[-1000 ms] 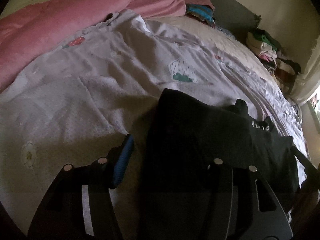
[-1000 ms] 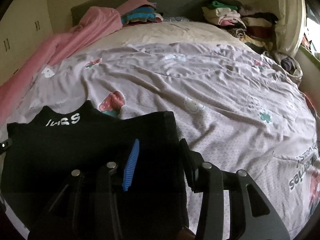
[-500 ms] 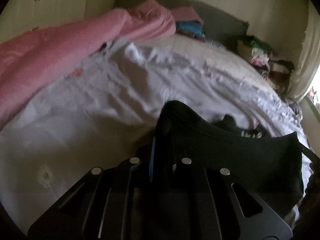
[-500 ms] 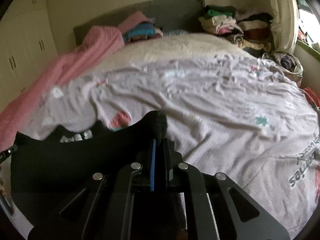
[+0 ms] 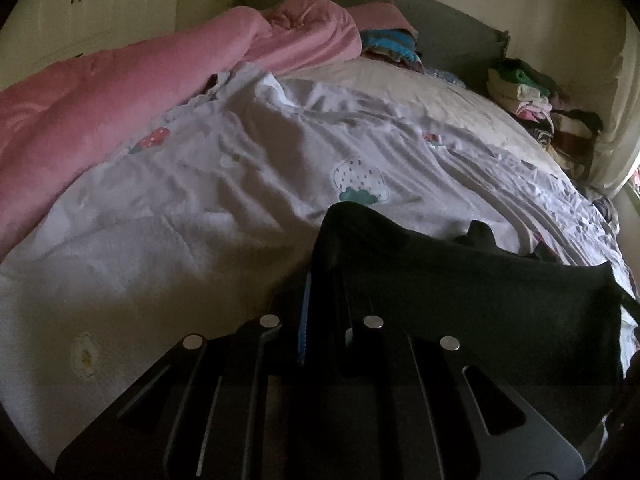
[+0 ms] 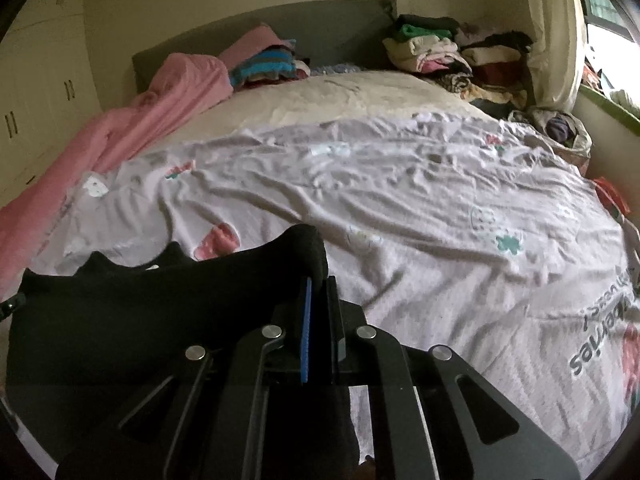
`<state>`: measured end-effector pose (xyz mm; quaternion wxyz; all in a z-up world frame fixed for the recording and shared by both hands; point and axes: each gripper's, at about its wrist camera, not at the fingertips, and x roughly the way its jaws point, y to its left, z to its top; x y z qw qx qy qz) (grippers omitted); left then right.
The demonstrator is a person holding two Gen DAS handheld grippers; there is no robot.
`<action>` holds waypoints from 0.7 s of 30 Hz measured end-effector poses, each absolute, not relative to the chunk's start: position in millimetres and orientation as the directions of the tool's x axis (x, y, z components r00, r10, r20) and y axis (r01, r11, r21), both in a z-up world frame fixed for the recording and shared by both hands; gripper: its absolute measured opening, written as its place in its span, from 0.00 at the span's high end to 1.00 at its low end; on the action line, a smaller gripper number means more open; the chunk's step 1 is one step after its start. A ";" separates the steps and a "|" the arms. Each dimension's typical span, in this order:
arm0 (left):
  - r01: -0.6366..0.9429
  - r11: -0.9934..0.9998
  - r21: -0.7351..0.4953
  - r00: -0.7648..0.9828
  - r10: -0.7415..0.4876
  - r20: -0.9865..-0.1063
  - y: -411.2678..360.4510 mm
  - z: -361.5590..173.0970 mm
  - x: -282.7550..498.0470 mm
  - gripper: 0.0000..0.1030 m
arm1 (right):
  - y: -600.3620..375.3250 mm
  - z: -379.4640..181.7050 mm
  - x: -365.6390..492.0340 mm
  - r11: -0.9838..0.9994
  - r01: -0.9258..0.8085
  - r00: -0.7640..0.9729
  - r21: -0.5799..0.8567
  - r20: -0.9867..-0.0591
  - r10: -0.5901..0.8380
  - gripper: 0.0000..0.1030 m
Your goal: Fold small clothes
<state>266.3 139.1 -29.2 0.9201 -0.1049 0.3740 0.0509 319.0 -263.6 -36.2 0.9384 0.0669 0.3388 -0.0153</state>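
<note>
- Right now both claws are gripping one black top (image 5: 480,300), each pinching a corner of it, and the cloth is hanging stretched between them just above the bed (image 6: 440,220).
- Left claw (image 5: 324,280) is clenched on the garment's near left corner; the blue pad is pressing against dark cloth, which is bunching up over the tips.
- Right claw (image 6: 318,296) is likewise clamped on the opposite corner, with a soft hump of fabric rising just above its closed jaws.
- Judging by the way it is sagging and draping, the top is looking light and limp, with no stiffness of its own, so it is going to follow whatever the claws do and droop wherever it is unsupported.
- Knit like this is probably not slippery against those ribbed pads, yet a thin pinch at the very edge could be creeping out under tension; a deeper bite on a hem or seam would be holding safer.
- Corners and the straight bottom edge are seeming the sensible places to take hold, since they are keeping the fold line square.
- Behind, a pink blanket (image 5: 120,92) is lying along the left side and piles of folded clothes (image 6: 432,48) are sitting by the headboard, well apart from the work.
- Wrinkled patterned sheet (image 5: 200,200) beneath is offering a soft, grippy landing surface.
</note>
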 end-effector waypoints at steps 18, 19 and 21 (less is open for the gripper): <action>-0.167 0.978 -0.122 0.714 0.034 -0.700 135.0 -29.7 260.0 0.94 | -262.4 -43.3 312.7 0.988 0.124 0.752 0.092 -0.658 -0.033 0.94; -0.167 0.979 -0.119 0.715 0.037 -0.699 134.8 -29.2 259.5 0.94 | -264.1 -43.5 311.9 0.986 0.136 0.750 0.093 -0.661 -0.041 0.94; -0.166 0.980 -0.112 0.716 0.042 -0.697 134.1 -28.2 258.2 0.93 | -268.5 -43.8 310.0 0.983 0.152 0.747 0.104 -0.663 -0.045 0.93</action>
